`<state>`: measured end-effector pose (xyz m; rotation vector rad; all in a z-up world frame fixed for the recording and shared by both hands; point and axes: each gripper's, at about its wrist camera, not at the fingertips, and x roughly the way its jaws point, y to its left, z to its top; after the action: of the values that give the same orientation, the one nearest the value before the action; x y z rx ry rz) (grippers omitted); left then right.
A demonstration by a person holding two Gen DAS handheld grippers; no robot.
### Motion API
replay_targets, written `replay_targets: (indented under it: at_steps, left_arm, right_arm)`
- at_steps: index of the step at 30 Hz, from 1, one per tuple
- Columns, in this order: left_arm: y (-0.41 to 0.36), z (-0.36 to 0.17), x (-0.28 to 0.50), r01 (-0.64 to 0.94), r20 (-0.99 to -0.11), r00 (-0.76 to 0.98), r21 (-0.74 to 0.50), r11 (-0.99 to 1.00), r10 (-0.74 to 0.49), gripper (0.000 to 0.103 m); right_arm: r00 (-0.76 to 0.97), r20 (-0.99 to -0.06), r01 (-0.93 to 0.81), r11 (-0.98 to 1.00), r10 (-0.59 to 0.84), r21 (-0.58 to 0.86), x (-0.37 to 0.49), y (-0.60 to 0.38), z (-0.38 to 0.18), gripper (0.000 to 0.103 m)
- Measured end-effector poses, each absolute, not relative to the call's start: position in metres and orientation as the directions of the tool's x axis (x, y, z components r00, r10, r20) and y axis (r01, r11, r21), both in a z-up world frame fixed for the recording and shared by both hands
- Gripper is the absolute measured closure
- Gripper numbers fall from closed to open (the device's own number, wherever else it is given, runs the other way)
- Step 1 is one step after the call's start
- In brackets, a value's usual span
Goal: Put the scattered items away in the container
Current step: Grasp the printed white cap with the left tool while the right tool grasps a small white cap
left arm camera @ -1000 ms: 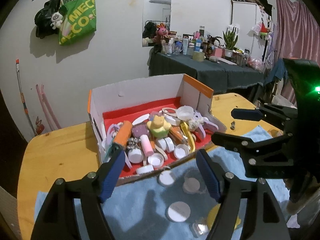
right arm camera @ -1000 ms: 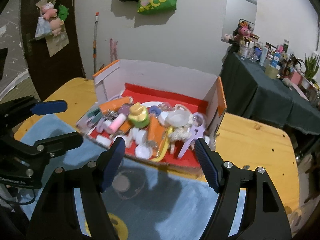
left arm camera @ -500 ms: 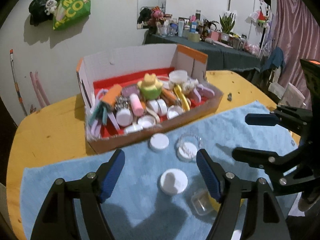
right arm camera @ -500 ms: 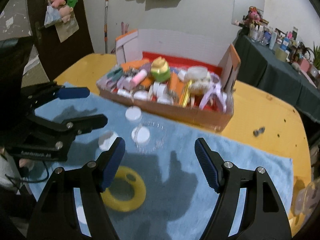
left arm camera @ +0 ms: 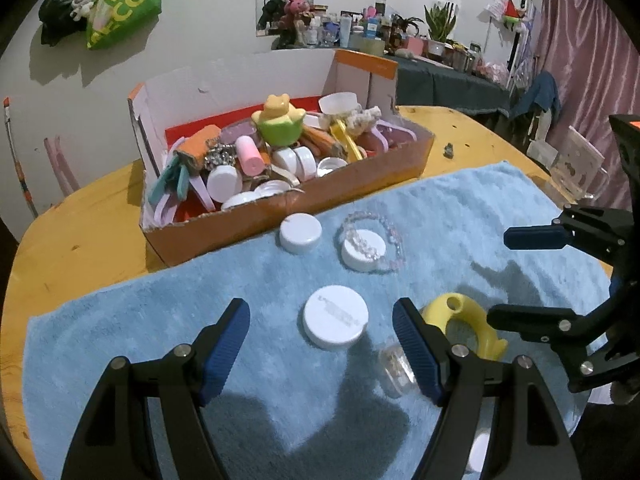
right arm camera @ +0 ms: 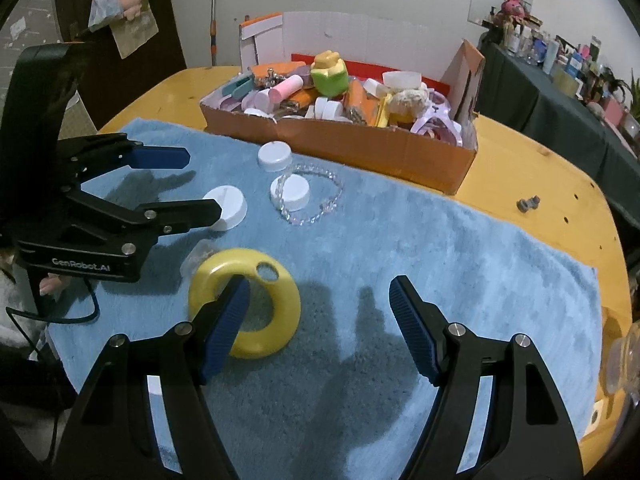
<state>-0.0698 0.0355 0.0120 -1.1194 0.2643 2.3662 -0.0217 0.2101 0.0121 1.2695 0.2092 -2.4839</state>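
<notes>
An open cardboard box full of small items stands at the back of a blue towel. Loose on the towel lie three white lids, the nearest one between my left fingers' line of sight, a clear bead bracelet around one lid, a yellow ring and a small clear jar. My left gripper is open and empty over the near lid. My right gripper is open and empty beside the yellow ring.
The towel lies on a round wooden table. A small dark metal piece sits on the bare wood right of the box. A glass object stands at the table's right edge.
Both grippers have pulled back and down from the box toward the towel's near part. The loose lids, bracelet and yellow ring now appear larger and closer. Both stay open.
</notes>
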Motion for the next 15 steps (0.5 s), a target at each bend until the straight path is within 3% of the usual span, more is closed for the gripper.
replay_targets:
  at_steps: [15]
  left_arm:
    - [0.039, 0.001, -0.070, -0.609, -0.767, -0.485, -0.049, -0.792, 0.421, 0.029]
  right_arm:
    - [-0.483, -0.802, 0.463, -0.880, -0.351, 0.106, 0.037, 0.185, 0.006, 0.032]
